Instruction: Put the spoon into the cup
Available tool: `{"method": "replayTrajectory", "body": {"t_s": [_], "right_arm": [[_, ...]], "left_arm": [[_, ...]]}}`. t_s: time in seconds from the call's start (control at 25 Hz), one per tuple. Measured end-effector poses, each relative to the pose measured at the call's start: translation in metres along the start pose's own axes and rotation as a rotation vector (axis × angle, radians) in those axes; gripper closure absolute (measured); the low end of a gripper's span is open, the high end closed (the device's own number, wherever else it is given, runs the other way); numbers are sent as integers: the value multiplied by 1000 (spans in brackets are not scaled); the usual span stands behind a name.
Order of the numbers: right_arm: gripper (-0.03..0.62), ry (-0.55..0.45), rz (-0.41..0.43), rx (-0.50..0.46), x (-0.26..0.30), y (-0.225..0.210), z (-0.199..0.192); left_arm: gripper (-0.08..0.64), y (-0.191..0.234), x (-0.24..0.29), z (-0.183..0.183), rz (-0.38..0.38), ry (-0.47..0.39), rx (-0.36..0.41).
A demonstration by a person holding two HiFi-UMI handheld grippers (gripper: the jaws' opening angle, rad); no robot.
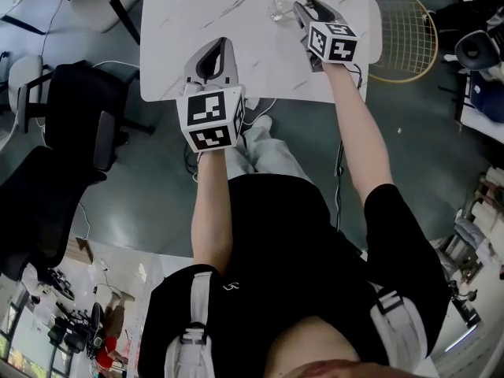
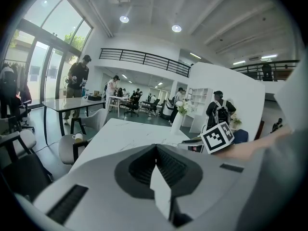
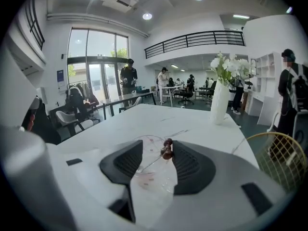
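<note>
Open-plan office with tall windows, mezzanine railing, ceiling spotlights; people standing and sitting at desks far back; grey floor below, black office chairs point(image 1: 71, 116) to the left, yellow wire chair point(image 1: 405, 30) off the right end of the bench. White marble-veined bench point(image 1: 236, 22), mostly bare; white vase with white flowers point(image 3: 220, 100) upright toward the far end, well apart from the cup.

Clear cup point(image 3: 149, 170) with small red dots, upright near the far right of the bench, seen in the head view just beside the right jaw tips; inside it a thin spoon point(image 3: 166, 149), stem slanting down to the left within the glass, dark-red knobbed top at rim height just beside the right pad; contact with the pad not clear.

Right hand-held gripper point(image 3: 158, 146) with jaws wide apart, cup standing between them; touching the glass or not, cannot tell. Left hand-held gripper point(image 2: 156, 148) over the near edge of the bench, well apart from the cup, jaws pressed together at the tips, nothing between them. Bare forearms behind both marker cubes.
</note>
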State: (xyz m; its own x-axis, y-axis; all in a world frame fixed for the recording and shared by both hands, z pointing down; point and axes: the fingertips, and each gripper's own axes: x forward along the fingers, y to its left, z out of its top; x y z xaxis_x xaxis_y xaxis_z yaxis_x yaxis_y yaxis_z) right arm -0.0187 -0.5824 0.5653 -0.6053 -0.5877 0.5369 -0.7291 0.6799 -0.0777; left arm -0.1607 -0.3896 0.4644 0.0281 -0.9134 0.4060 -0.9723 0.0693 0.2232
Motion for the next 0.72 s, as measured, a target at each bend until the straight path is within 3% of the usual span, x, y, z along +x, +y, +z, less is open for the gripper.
{"method": "replayTrajectory", "body": {"t_s": [0.12,0.32,0.52,0.72], "right_arm": [[370,25,-3,3,-1,-1,-5],[359,-24,-30,35,-19,-4,6],[367,-175,-31,187,-56,-4,37],[435,-375,-47,306,-109,0,77]], "left_arm": [[546,0,-3,2,-8,-4,3],[546,-2,-8,6,-30,-15,9],[546,-15,-9,15,-68,-40,28],[546,-32,-14,36,-117,-87,77]]}}
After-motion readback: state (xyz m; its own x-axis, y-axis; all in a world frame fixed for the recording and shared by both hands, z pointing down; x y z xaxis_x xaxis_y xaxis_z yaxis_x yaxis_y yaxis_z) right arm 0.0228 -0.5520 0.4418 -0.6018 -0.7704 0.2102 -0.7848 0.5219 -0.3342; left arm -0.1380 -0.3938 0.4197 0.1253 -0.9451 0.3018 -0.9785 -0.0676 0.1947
